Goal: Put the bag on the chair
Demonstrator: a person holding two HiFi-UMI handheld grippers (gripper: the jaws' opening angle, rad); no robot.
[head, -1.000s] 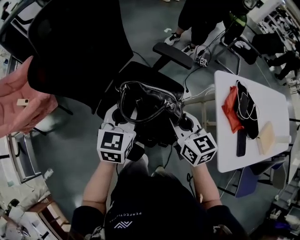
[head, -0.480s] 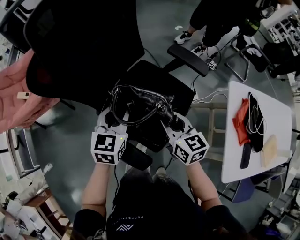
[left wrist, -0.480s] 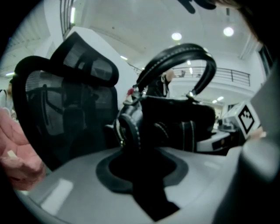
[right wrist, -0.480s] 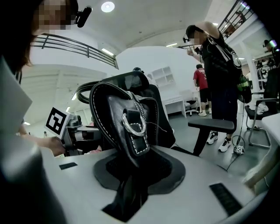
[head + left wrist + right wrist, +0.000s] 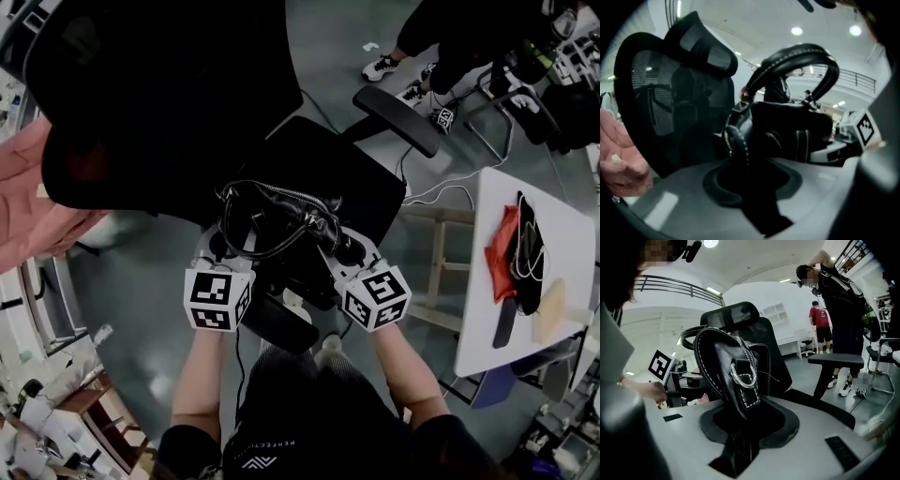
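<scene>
Here, bag (image 5: pixel 281 221) over chair (image 5: pixel 330 167) (front edge)

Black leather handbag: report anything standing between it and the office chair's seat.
Nothing visible does. The black leather handbag is over the front of the black office chair seat, whose visible part is bare; the black armrest stands off to its side.
</scene>
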